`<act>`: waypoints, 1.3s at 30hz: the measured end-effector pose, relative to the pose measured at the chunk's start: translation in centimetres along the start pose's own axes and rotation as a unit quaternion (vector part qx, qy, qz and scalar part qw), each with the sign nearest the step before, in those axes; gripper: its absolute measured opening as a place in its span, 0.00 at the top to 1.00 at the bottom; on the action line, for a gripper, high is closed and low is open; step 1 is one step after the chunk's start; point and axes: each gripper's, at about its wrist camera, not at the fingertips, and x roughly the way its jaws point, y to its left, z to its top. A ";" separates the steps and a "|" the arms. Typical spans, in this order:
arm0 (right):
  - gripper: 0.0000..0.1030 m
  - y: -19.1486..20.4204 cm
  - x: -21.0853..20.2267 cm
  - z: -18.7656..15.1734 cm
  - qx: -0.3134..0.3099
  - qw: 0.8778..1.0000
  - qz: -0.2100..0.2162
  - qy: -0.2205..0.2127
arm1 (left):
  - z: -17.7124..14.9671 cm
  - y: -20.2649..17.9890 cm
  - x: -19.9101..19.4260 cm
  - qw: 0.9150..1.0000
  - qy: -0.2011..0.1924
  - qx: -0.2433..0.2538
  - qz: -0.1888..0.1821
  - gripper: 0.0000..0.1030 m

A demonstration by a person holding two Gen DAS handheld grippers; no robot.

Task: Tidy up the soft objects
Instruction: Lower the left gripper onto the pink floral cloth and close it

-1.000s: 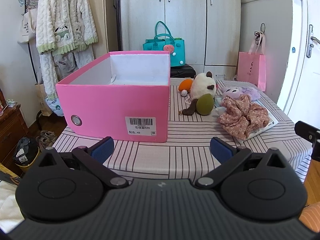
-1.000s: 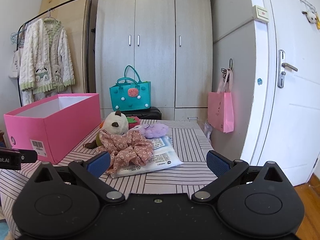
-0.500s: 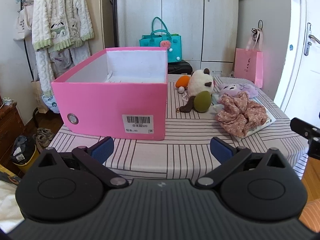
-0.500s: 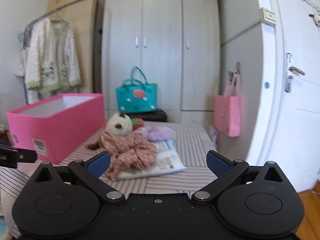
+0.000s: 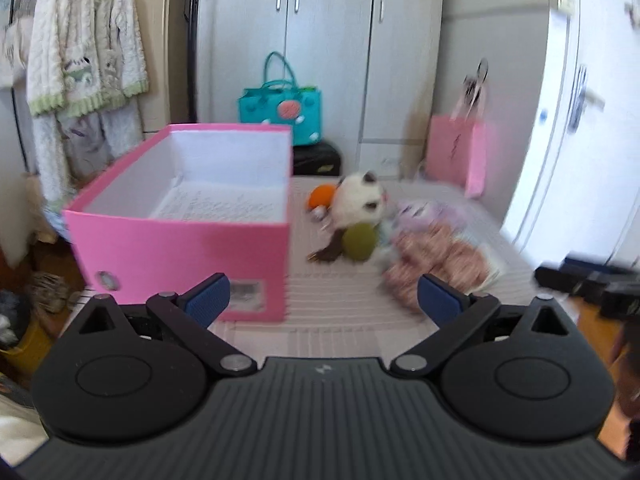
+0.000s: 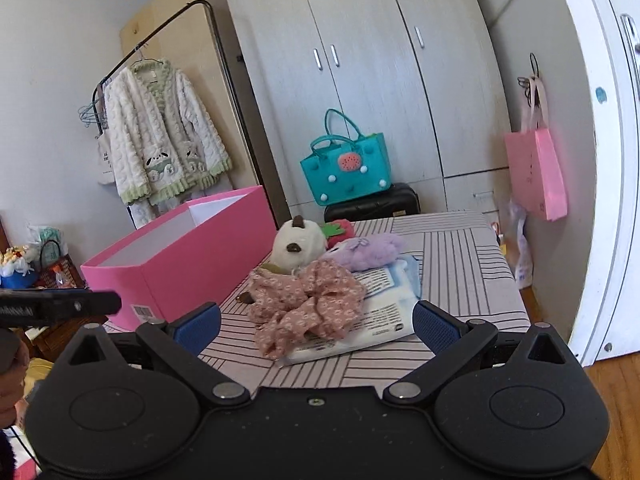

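On the striped table [image 6: 452, 264], the soft things lie in a heap just beside the big pink box [image 5: 188, 236]. A floppy pink flowery cloth [image 6: 306, 306] sits on a white packet [image 6: 376, 320]. Behind it are a fluffy purple toy [image 6: 366, 250] and a round white plush animal [image 6: 298, 246] with dark ears. The box is open on top and white inside. The left gripper [image 5: 322, 300] and the right gripper [image 6: 316, 326] are both spread wide and hold nothing.

Left claw [image 5: 323, 300] spread wide, holding nothing, above desk [image 5: 332, 312]. Pink box [image 5: 180, 240] left; plush toy [image 5: 358, 204], floral cloth [image 5: 436, 256] right. Blurred.
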 end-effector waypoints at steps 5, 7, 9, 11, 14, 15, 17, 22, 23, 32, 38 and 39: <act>0.00 -1.9 0.2 0.4 0.008 1.000 -0.014 0.004 | 0.5 -2.2 1.9 0.999 -0.012 0.022 -0.036 0.02; 0.00 -2.8 0.4 0.6 0.014 0.999 -0.033 0.007 | 0.6 -3.2 2.7 0.997 -0.019 0.035 -0.060 0.02; 0.00 -3.9 0.6 0.8 0.018 0.999 -0.049 0.010 | 0.7 -4.1 3.7 0.995 -0.020 0.043 -0.083 0.01; 0.00 -4.8 0.9 1.0 0.021 0.998 -0.061 0.015 | 0.6 -5.0 4.9 0.994 -0.013 0.047 -0.094 0.01; 0.00 -5.9 1.7 1.3 0.022 0.997 -0.073 0.020 | 0.4 -6.4 7.3 0.994 0.004 0.053 -0.100 0.01; 0.00 -6.2 2.0 1.4 0.023 0.997 -0.074 0.022 | 0.3 -6.7 7.9 0.994 0.010 0.054 -0.099 0.01; 0.00 -6.7 2.6 1.5 0.025 0.997 -0.073 0.027 | -0.1 -7.4 9.4 0.993 0.020 0.062 -0.097 0.02; 0.00 -7.5 4.6 1.7 0.012 0.998 -0.058 0.038 | -0.8 -8.8 11.3 0.994 0.023 0.080 -0.069 0.03; 0.00 -7.6 5.0 1.8 0.009 0.998 -0.055 0.040 | -0.9 -9.3 11.7 0.994 0.024 0.087 -0.068 0.03; 0.00 -8.0 8.0 3.4 -0.028 0.998 -0.022 0.057 | -1.3 -10.4 14.9 0.992 0.054 0.093 -0.060 0.03; 0.00 -7.8 10.1 4.8 -0.049 0.996 0.008 0.079 | -1.1 -9.8 15.6 0.994 0.052 0.085 -0.041 0.44; 0.00 -7.7 10.5 4.9 -0.053 0.995 0.013 0.083 | -1.0 -9.7 15.6 0.995 0.049 0.084 -0.037 0.48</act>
